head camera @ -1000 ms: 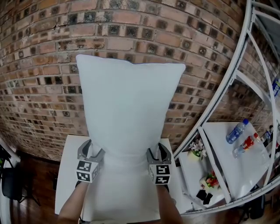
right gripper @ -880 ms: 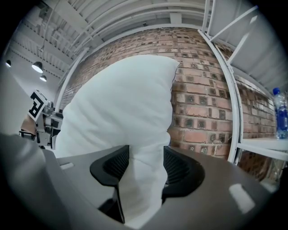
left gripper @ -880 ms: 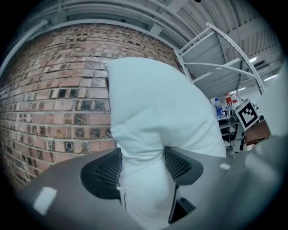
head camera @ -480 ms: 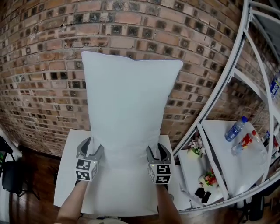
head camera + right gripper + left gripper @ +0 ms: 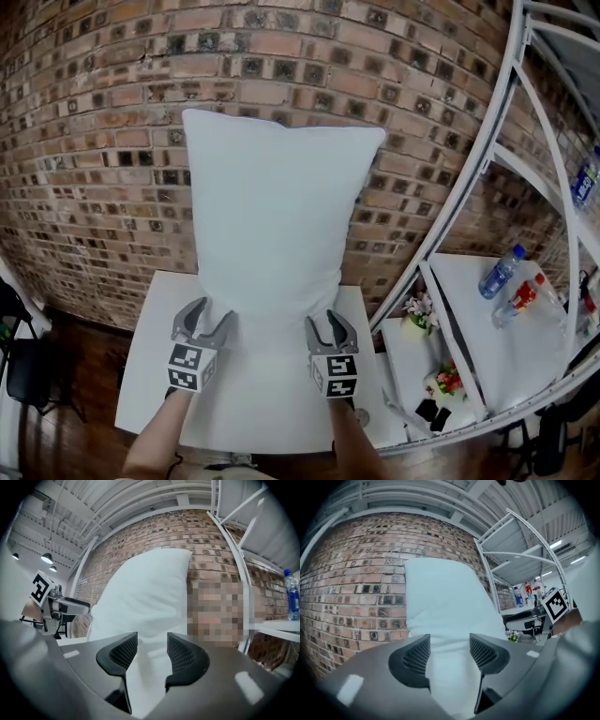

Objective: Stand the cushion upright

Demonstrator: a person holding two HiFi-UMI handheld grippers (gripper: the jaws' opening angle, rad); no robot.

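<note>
A white cushion (image 5: 277, 216) stands upright on a white table (image 5: 150, 375), its back leaning on the brick wall (image 5: 84, 141). My left gripper (image 5: 206, 319) sits just in front of its lower left corner, open, with the pads clear of the fabric. My right gripper (image 5: 327, 326) is just short of the lower right corner; its jaws are closing with nothing gripped. In the left gripper view the cushion (image 5: 445, 606) rises beyond the open left gripper (image 5: 450, 653). The right gripper view shows the cushion (image 5: 145, 592) past the right gripper (image 5: 152, 656).
A white metal shelf rack (image 5: 487, 141) stands right of the table, with bottles (image 5: 497, 272) on one shelf and small flowers (image 5: 422, 319) on a lower one. A dark chair (image 5: 19, 366) stands on the wooden floor at the left.
Both grippers have drawn back from the cushion's lower corners toward me. The cushion stays standing against the wall. The right jaws have narrowed a little.
</note>
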